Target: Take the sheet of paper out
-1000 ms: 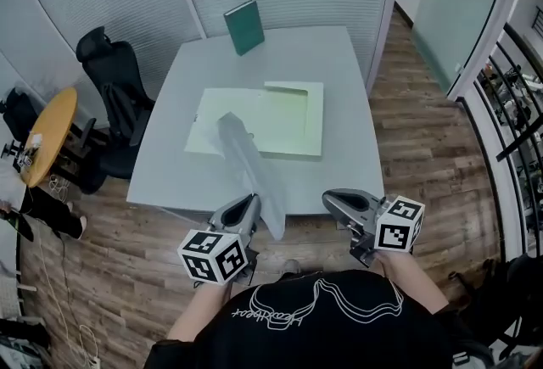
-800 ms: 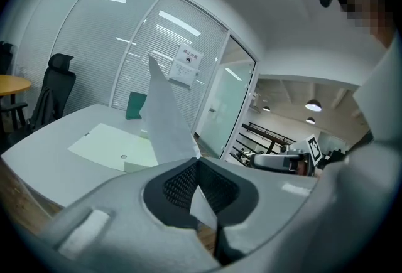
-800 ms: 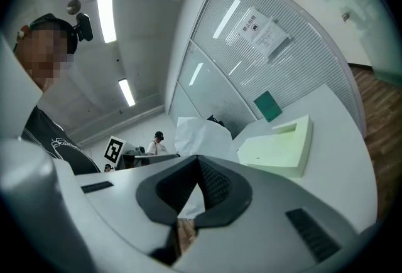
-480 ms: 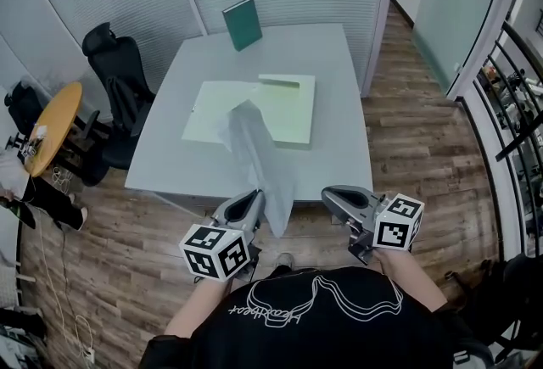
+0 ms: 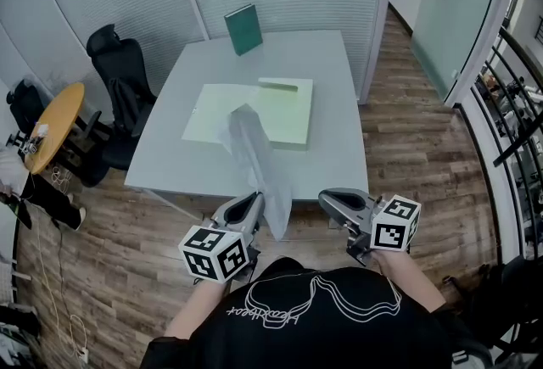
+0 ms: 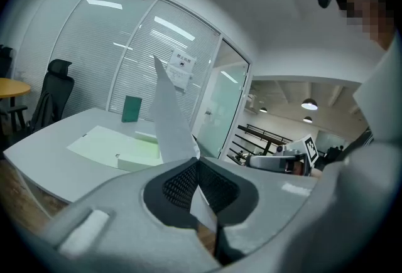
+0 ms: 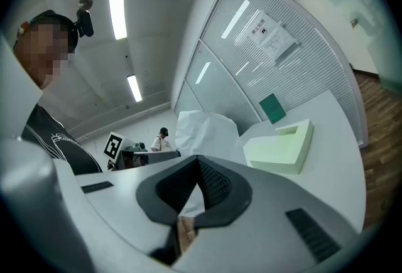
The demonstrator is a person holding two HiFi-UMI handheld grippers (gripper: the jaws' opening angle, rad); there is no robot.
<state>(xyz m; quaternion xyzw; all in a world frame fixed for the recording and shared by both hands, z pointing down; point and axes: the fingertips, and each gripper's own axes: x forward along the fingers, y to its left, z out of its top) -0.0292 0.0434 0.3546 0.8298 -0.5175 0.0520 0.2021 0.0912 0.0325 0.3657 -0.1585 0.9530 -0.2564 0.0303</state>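
A white sheet of paper (image 5: pixel 259 164) hangs in the air between the table's near edge and my left gripper (image 5: pixel 252 199), which is shut on its lower end. In the left gripper view the sheet (image 6: pixel 169 121) rises from between the closed pads (image 6: pixel 182 184). A pale green folder (image 5: pixel 284 109) lies on the grey table (image 5: pixel 339 155) beyond the sheet's far end. My right gripper (image 5: pixel 327 198) hovers level beside the left one, shut, with nothing between its jaws (image 7: pixel 198 162). From it the sheet (image 7: pixel 204 130) shows crumpled to the left.
A dark green book (image 5: pixel 244 28) stands at the table's far edge. A black office chair (image 5: pixel 119 62) and a round yellow table (image 5: pixel 51 125) are to the left. Glass walls ring the table, and wooden floor lies below the grippers.
Both grippers drew back from the table toward the person, the left one taking the sheet with it. The sheet's far end came up off the folder. Little moved in the last half second.
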